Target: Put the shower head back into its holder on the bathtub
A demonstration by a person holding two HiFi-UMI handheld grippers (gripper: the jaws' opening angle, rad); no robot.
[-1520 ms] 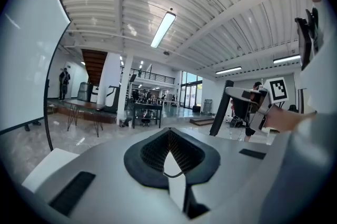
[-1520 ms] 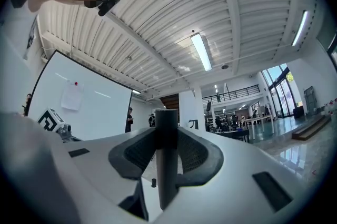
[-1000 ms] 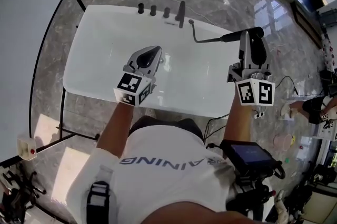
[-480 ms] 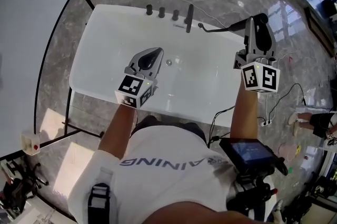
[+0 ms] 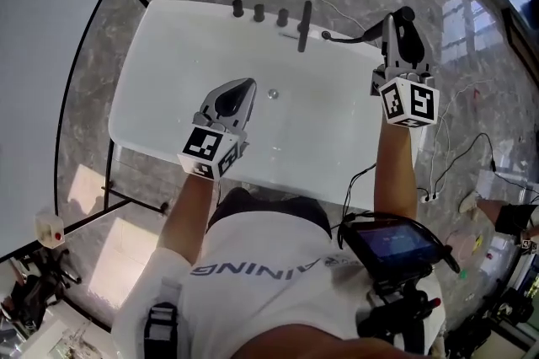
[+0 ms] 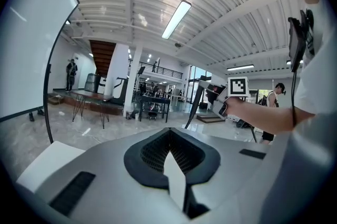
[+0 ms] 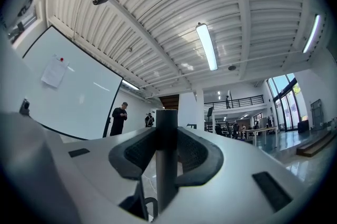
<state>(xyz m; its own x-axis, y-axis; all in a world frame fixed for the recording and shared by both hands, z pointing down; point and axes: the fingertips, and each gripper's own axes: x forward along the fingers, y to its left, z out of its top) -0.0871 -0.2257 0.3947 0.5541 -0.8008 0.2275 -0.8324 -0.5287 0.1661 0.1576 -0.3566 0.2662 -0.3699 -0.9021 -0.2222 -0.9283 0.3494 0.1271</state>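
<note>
The job is not done yet. The right gripper is squeezed tight on the dark handle of the shower head, up in the air over the bathtub rim at 2 o'clock. The hose runs from it to the far rim. The left gripper is pressed shut with nothing in it, over the middle of the tub. I think the holder is the tall dark post at 12 o'clock. The shower head has to go over to 9 o'clock of where it is now and then down. The air there is open, but the round taps sit just beside the post.
</note>
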